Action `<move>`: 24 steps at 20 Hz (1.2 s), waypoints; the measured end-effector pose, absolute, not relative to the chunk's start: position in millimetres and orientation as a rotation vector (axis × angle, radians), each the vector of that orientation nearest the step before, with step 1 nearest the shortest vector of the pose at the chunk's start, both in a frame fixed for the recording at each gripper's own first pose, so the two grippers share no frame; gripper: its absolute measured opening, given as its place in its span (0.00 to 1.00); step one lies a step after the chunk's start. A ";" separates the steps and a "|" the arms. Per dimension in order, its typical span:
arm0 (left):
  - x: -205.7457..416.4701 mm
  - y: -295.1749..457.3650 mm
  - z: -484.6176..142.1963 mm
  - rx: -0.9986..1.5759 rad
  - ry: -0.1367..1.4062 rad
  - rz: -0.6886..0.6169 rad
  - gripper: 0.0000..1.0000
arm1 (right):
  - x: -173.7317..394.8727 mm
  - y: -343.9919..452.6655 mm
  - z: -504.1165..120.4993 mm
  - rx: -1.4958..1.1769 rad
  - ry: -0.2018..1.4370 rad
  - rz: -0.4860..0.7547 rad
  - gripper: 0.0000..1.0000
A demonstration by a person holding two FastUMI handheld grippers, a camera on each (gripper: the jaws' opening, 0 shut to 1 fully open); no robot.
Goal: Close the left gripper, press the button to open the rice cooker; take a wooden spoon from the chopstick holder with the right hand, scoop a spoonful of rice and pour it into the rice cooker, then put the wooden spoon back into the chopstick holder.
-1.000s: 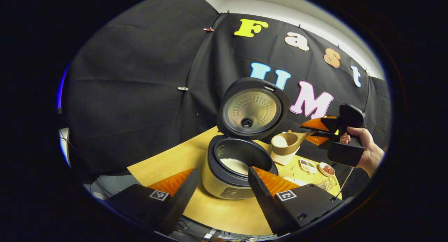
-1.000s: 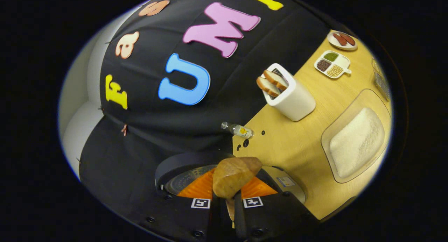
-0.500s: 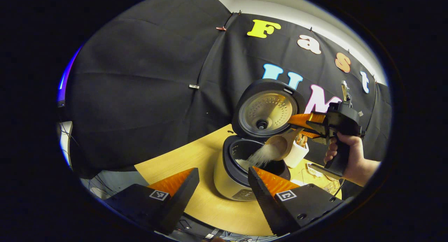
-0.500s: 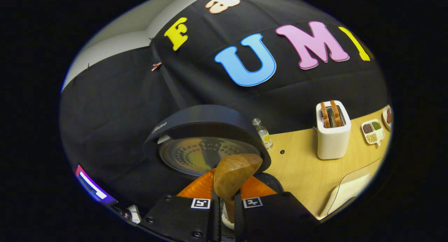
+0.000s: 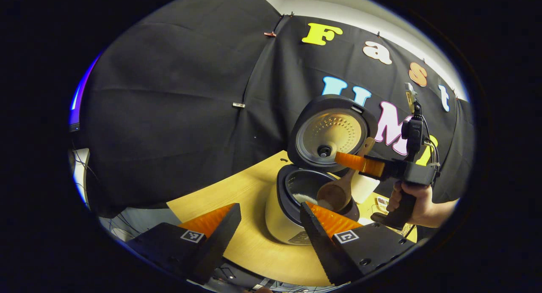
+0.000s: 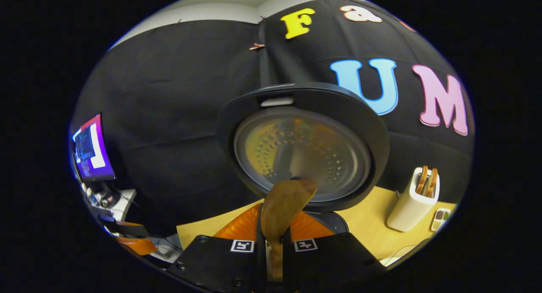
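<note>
In the right gripper view the right gripper has its jaws closed tight on the handle of the wooden spoon, both fingers pressing the handle with no gap to be seen. The bowl of the spoon juts up just ahead of the jaws, rolled over on its side. Straight ahead of it and a little above stands the raised lid of the rice cooker, its metal inner face turned toward the jaws.

From the left gripper view, the left gripper hangs with its jaws wide apart and nothing between them. Just beyond its right finger sits the rice cooker on the table, with white rice low in the pot. The spoon bowl is tipped down over the pot's far rim, at the end of the right gripper's reach.

The pour looks nearly finished. To do it well, keep the bowl over the pot opening until the last grains drop, then roll the wrist level before drawing back, so nothing scatters on the table. The lid is near the spoon tip; pull away low and sideways rather than upward to avoid knocking it. Beyond the cooker, to the jaws' right, stands a white holder, probably where the spoon goes next.
</note>
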State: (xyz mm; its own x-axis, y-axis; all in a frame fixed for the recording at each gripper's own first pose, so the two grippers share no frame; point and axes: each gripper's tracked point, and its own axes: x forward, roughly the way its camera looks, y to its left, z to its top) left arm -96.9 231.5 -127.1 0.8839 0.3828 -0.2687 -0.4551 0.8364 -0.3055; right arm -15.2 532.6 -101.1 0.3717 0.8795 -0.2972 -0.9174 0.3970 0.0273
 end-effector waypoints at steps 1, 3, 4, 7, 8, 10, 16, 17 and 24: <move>-95.9 231.3 -125.9 -0.367 0.200 0.446 0.95 | -21.8 533.0 -101.6 -0.187 0.255 1.184 0.19; -95.8 231.5 -125.0 -0.360 0.198 0.448 0.95 | -37.0 534.0 -107.9 -0.238 0.234 1.229 0.19; -96.0 231.8 -124.6 -0.356 0.197 0.448 0.95 | -40.7 533.2 -112.3 -0.253 0.237 1.243 0.19; -96.2 229.3 -124.9 -0.350 0.199 0.447 0.95 | -41.9 531.8 -114.4 -0.247 0.252 1.239 0.19; -96.5 228.0 -125.2 -0.347 0.199 0.445 0.95 | -40.5 531.4 -111.9 -0.227 0.256 1.229 0.19; -96.0 225.3 -124.5 -0.341 0.201 0.439 0.95 | -33.0 529.9 -100.3 -0.169 0.269 1.198 0.19; -90.7 214.5 -113.1 -0.327 0.186 0.411 0.95 | 8.4 502.2 -59.7 0.109 0.358 1.030 0.19; -89.0 212.0 -109.9 -0.323 0.182 0.405 0.95 | 16.9 493.3 -52.7 0.151 0.365 0.998 0.19; -69.1 176.0 -90.1 -0.306 0.168 0.327 0.95 | 83.8 383.4 -15.1 0.344 0.372 0.755 0.19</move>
